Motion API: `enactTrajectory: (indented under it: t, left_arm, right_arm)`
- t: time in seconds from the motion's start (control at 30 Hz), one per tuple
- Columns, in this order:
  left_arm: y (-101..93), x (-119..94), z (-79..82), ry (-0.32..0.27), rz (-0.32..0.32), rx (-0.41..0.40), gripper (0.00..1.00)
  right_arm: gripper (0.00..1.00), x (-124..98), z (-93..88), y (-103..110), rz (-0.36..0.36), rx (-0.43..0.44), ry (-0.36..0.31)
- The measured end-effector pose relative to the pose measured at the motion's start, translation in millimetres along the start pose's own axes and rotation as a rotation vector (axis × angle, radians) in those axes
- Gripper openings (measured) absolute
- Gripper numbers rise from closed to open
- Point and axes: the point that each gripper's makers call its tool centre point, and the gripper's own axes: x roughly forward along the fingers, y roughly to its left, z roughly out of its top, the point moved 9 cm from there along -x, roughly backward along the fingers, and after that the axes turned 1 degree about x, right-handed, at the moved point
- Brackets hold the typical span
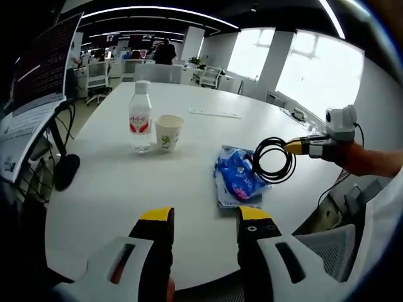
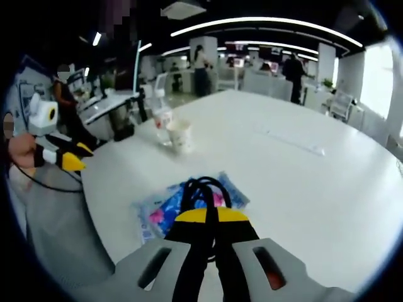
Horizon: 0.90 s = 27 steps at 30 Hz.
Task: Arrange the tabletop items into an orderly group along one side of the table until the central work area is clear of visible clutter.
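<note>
Two grippers work over a big white table [image 1: 113, 182]. In the left gripper view, the left gripper [image 1: 204, 221] has its yellow-tipped jaws spread apart with nothing between them, and it hangs over the near edge of the table. The right gripper [image 1: 295, 146] comes in from the right of that view and is clenched on a black cable coil [image 1: 273, 160]. The coil hangs in a loop over the near right edge of the table, just above a blue snack bag [image 1: 234, 176]. From here it is hard to tell if the coil touches the bag.

In the right gripper view, the right gripper's jaws are pressed together on the black coil, with the blue bag lying flat on the table right behind them.

Further in, toward the middle of the table, a water bottle [image 1: 140, 118] with a red label stands upright. A paper cup [image 1: 169, 132] stands just beside it. A flat pale strip [image 1: 214, 114] lies well apart from them, near the far edge.
</note>
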Motion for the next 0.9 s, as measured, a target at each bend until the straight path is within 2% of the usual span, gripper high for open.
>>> enactTrajectory:
  t: [0.1,0.33,0.6,0.9]
  left_arm:
    - [-1.3,0.0,0.0,0.002,-0.002,0.003,0.38]
    - [-2.9,1.0,0.1,0.003,-0.009,0.005,0.38]
    - [-6.1,2.7,2.5,0.004,-0.018,0.017,0.38]
    - [-6.5,2.7,1.6,0.009,-0.02,0.019,0.38]
  right_arm:
    - [0.0,-6.5,5.6,-1.2,-0.017,0.005,-0.035]
    - [0.0,-19.4,14.8,-14.9,-0.068,0.026,-0.069]
    - [0.0,-31.0,3.2,-41.3,-0.138,0.067,-0.054]
    - [0.0,-39.5,-20.5,-65.2,-0.194,0.126,-0.006]
